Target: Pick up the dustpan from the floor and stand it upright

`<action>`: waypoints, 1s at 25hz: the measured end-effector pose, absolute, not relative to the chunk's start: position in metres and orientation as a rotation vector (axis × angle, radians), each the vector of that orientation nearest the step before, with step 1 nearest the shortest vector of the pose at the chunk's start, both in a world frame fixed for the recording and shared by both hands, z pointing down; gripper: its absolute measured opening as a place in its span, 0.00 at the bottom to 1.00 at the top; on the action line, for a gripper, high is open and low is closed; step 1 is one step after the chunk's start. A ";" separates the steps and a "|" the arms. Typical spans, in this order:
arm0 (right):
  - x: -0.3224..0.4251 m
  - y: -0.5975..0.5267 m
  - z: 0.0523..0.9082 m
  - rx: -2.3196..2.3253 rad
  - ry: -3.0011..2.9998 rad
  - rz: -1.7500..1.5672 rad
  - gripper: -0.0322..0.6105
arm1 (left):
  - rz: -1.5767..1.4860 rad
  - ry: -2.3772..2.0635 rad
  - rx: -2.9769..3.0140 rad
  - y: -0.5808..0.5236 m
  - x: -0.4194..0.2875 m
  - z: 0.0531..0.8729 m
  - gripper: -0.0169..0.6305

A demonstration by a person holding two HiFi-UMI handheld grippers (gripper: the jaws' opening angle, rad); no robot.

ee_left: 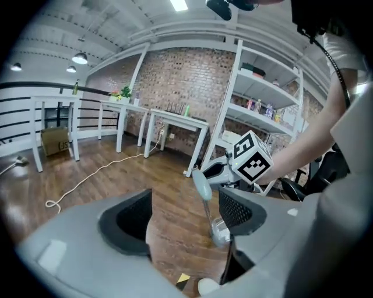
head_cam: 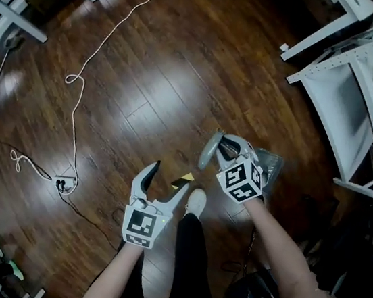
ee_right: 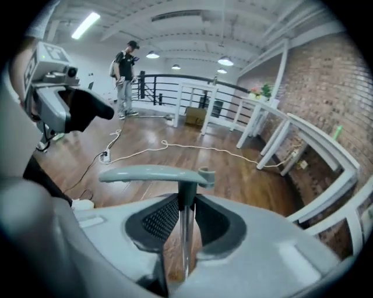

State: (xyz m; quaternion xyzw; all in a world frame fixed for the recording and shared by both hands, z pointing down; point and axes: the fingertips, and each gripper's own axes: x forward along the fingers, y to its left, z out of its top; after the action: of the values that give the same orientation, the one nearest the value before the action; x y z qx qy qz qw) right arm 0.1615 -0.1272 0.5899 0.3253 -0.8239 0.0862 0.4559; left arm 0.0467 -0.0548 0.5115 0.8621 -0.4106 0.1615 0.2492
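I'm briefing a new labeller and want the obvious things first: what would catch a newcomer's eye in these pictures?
The right gripper stands out, its fingers shut on the thin rod of the dustpan handle, over the dark wooden floor. Beside it the left gripper is open and empty, and a white cable snakes across the floor at upper left.

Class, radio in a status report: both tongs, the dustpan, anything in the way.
Left tongs open, empty. Right tongs shut on dustpan, gripping shaft under handle. White cable on floor, well aside.
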 end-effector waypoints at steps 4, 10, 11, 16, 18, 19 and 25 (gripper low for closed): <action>0.244 -0.136 0.515 1.122 -2.018 0.298 0.16 | 0.420 -1.029 2.445 -0.067 0.090 0.444 0.62; 0.355 -0.093 0.481 1.424 -1.944 0.457 0.18 | 0.449 -0.929 2.506 -0.058 0.162 0.385 0.62; 0.361 -0.087 0.481 1.416 -1.948 0.452 0.18 | 0.444 -0.923 2.513 -0.058 0.171 0.377 0.62; 0.365 -0.075 0.476 1.412 -1.945 0.446 0.19 | 0.448 -0.902 2.549 -0.064 0.195 0.355 0.62; 0.364 -0.065 0.458 1.482 -1.942 0.475 0.20 | 0.463 -0.873 2.556 -0.060 0.195 0.347 0.62; 0.362 -0.056 0.446 1.526 -1.939 0.488 0.21 | 0.469 -0.854 2.562 -0.056 0.193 0.341 0.62; 0.314 0.054 0.330 1.898 -1.884 0.487 0.31 | 0.385 -0.700 2.728 0.004 0.157 0.261 0.62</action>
State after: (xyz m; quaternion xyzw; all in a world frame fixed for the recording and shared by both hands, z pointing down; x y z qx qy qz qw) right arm 0.3142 0.0540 0.3304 0.6826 -0.6776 0.1752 0.2102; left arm 0.1565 0.0038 0.2614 0.9490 -0.2436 0.1338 0.1490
